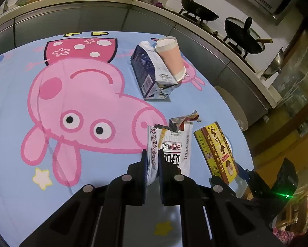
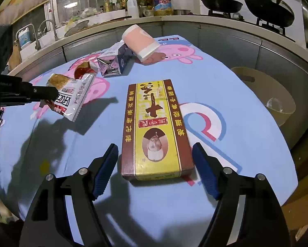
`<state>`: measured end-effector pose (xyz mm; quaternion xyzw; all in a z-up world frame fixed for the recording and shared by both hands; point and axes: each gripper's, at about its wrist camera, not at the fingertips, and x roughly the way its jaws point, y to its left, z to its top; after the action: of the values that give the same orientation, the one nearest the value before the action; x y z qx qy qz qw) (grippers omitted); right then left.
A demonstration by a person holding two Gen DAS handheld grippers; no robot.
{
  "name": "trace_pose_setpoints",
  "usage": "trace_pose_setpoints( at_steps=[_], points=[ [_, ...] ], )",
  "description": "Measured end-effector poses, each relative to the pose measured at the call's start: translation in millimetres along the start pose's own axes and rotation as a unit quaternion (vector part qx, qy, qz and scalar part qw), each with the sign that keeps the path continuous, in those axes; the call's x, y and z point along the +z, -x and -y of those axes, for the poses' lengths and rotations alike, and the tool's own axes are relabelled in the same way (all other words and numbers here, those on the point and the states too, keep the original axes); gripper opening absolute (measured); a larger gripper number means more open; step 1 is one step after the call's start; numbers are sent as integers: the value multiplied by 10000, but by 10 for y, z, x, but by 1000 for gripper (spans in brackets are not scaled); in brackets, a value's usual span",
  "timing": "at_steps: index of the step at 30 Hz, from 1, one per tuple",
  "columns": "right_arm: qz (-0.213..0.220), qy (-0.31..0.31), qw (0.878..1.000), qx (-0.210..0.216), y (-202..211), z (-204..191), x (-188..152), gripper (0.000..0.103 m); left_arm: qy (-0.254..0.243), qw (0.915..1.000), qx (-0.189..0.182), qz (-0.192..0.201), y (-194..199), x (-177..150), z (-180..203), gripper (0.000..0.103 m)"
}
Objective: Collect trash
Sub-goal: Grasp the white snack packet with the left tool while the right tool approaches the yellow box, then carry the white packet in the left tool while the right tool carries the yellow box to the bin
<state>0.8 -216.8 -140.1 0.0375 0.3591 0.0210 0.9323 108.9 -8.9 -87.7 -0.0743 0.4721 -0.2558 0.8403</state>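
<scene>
Item: white snack wrapper [image 1: 170,150], thin, limp, light; your left gripper [image 1: 152,164] is pinching its near edge. Item: yellow-brown carton [image 2: 156,131], stiff and probably light; your right gripper [image 2: 155,164] is standing spread around its near end, so you are taking it across the long sides

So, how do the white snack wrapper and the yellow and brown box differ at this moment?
The white snack wrapper is a flat, soft, torn pouch; the yellow and brown box is rigid and intact. The left gripper is shut on the wrapper, while the box lies flat on the blue cloth between the open right gripper fingers, ungripped. Both bear Chinese print.
</scene>
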Motion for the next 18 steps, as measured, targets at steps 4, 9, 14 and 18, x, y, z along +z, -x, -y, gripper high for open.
trace_pose_setpoints(
  at_steps=[4,9,14,18],
  points=[
    [7,130,9999,-60,-29,-16,32,59,-47,10000,12,-37,-36,13,49,10],
    [-17,117,9999,111,-25,31,65,58,-90,9999,39,-57,-62,39,96,10],
    [203,-122,9996,133,82,128,89,58,-182,9998,52,-73,-84,100,180,10],
    [298,-178,9994,85,107,201,116,58,-374,9993,23,-25,-91,209,325,10]
  ],
)
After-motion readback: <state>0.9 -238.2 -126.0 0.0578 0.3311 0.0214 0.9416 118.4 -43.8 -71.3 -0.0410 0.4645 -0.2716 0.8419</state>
